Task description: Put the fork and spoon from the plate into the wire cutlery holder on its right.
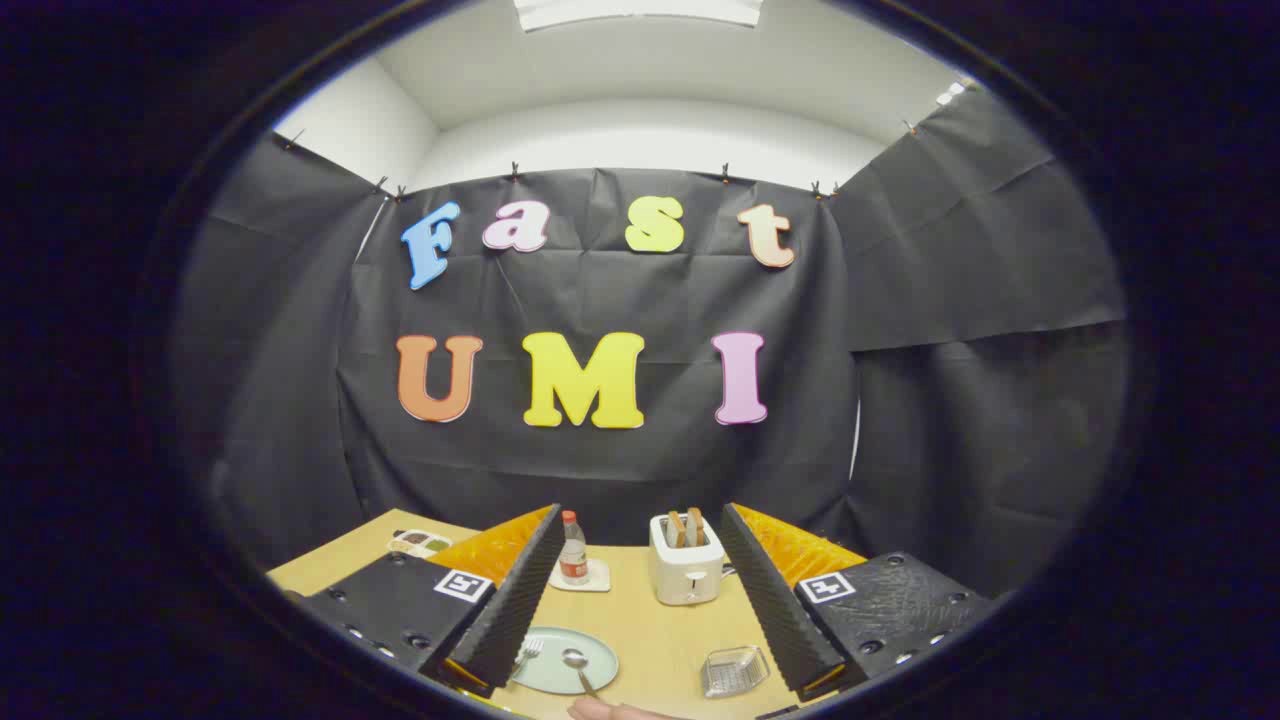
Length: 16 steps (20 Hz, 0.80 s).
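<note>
While the gripper (640, 600) hangs above the tabletop (660, 640) with its fingers spread wide and holding nothing, the plate (565, 662) between them carries the fork (527, 652) beside the spoon (578, 668). The wire cutlery holder (734, 670) sits to the plate's right, just inside the right finger, apparently empty. Beyond stand a toaster (686, 565) with bread slices and a bottle (572, 550) on a coaster; a fingertip (600, 710) shows nearest the camera.

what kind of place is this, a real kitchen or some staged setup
Likely a staged booth laid out as a breakfast table: black cloth walls clipped up behind a wooden table, where a toaster, a plate and a wire cutlery holder sit. The tongs are open, holding nothing.
</note>
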Available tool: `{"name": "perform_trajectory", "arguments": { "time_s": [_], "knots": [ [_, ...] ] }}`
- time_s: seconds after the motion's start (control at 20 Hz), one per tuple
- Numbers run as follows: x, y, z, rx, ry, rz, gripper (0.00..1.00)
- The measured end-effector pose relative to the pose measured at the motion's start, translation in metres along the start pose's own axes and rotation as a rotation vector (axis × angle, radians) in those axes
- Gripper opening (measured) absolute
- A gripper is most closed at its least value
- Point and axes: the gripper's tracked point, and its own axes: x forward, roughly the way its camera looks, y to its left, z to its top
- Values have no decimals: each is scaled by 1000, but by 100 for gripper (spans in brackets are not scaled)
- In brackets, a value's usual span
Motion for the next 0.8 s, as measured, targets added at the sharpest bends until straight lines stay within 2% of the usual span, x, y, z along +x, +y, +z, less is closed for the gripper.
{"name": "perform_trajectory", "arguments": {
  "time_s": [0.35, 0.8],
  "knots": [
    [-3, -1, -4, -47, 44, -19, 95],
    [0, 1, -31, -103, 117, 44, 95]
  ]
}}
